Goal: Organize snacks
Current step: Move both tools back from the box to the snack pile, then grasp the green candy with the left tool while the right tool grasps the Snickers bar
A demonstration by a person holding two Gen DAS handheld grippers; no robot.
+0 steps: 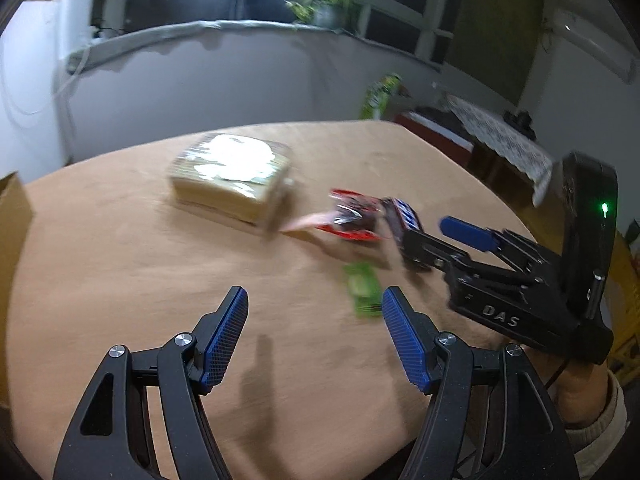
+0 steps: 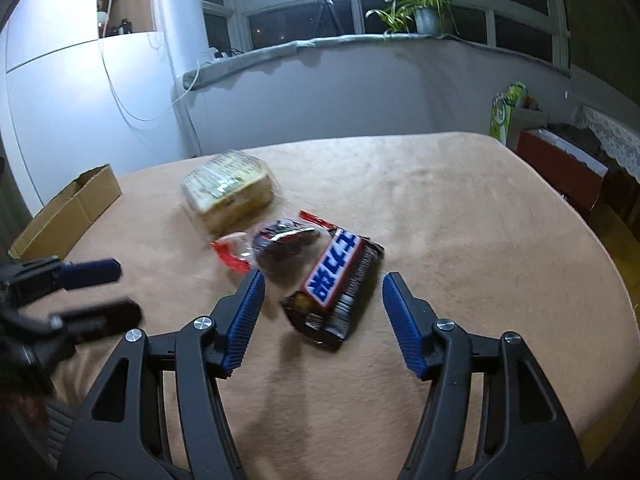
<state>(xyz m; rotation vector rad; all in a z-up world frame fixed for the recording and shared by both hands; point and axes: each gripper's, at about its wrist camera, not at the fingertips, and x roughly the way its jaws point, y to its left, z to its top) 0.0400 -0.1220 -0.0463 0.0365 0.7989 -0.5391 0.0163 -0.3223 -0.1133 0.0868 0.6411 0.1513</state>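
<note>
Snacks lie on a tan table (image 1: 120, 280). A clear-wrapped pack of pale biscuits (image 1: 232, 178) sits at the back; it also shows in the right wrist view (image 2: 228, 194). A red-and-clear packet with a dark snack (image 2: 280, 254) lies beside a brown chocolate bar with blue lettering (image 2: 334, 286). A small green packet (image 1: 364, 290) lies near my left gripper's right finger. My left gripper (image 1: 314, 338) is open and empty above the table. My right gripper (image 2: 322, 320) is open, its fingers on either side of the chocolate bar, not touching it.
An open cardboard box (image 2: 64, 216) stands at the table's left edge. A green bag (image 2: 506, 110) and a red box (image 2: 560, 160) stand beyond the far right edge. A windowsill with a potted plant (image 2: 424, 8) runs behind.
</note>
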